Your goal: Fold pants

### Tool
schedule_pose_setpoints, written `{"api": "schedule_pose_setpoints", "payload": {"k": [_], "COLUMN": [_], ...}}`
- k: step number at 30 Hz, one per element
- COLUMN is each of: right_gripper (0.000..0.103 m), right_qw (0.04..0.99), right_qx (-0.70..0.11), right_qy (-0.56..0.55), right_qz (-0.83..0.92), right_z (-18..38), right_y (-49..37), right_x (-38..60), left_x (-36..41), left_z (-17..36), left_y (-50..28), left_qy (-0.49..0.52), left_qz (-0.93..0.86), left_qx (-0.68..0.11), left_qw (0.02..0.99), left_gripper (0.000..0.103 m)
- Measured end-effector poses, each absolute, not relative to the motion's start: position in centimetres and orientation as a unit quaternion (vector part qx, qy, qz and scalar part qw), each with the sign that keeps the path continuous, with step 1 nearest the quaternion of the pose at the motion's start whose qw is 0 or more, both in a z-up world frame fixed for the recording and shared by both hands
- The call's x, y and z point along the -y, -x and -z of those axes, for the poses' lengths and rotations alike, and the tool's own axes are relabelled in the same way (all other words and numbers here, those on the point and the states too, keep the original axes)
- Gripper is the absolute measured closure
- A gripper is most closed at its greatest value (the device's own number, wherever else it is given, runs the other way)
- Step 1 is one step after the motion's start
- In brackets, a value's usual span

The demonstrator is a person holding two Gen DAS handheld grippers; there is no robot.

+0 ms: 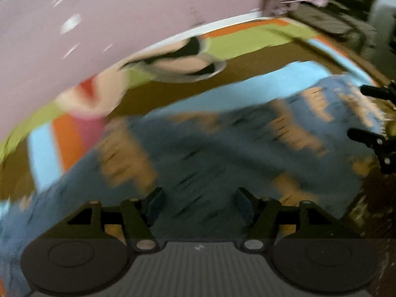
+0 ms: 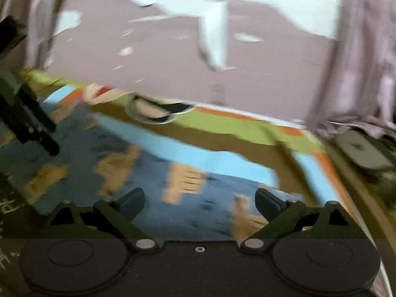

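Fingers (image 1: pixel 154 204) of left gripper (image 1: pixel 198 205) apart over blue patched pants (image 1: pixel 210 153). Right gripper (image 2: pixel 200 203) likewise spread above pants. Striped mat (image 2: pixel 222 126) beyond pants.

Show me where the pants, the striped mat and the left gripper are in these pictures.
pants (image 1: pixel 210 153): left wrist view, on the blue cloth between tan patches.
striped mat (image 2: pixel 210 158): right wrist view, on its light blue stripe.
left gripper (image 1: pixel 198 205): left wrist view, midway between its open fingertips, above the pants.

Pants (image 1: pixel 222 153) perhaps patched — blurred, right gripper (image 1: pixel 376 133) cut off
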State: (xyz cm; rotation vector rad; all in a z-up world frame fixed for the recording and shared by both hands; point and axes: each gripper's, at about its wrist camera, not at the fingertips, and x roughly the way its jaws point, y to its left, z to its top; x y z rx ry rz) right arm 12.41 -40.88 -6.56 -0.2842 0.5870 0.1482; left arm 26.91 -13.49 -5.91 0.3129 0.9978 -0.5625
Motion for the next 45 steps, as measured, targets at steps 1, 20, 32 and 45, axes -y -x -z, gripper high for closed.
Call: {"api": "schedule_pose_setpoints", "payload": {"k": [1,20,32,45], "right_gripper": [0.007,0.005,0.052,0.099], "right_qw": [0.938,0.854,0.820,0.845], "right_qx": [-0.303,-0.408,-0.444,-0.417], "right_qy": [0.153,0.143,-0.029,-0.006], "right_qz": [-0.074,-0.288,-0.361,-0.336], "right_z": [7.1,-3.0,3.7,3.7], "right_y": [-12.9,-27.5,-35.4,-36.2], "right_x": [40.3,31.1,24.7,24.3], "left_x": [12.1,3.3,-0.6,-2.3], "left_z": [6.1,1.5,4.6,5.6], "left_y": [-27.1,-29.6,-33.8,-33.9], "left_qy": [-0.139,-0.178,-0.206,-0.209], "left_qz": [0.259,0.222,0.107,0.061], "left_qx": [-0.474,-0.403,-0.430,-0.437], "left_qw": [0.830,0.870,0.873,0.872], "left_gripper": [0.030,0.012,0.012,0.011]}}
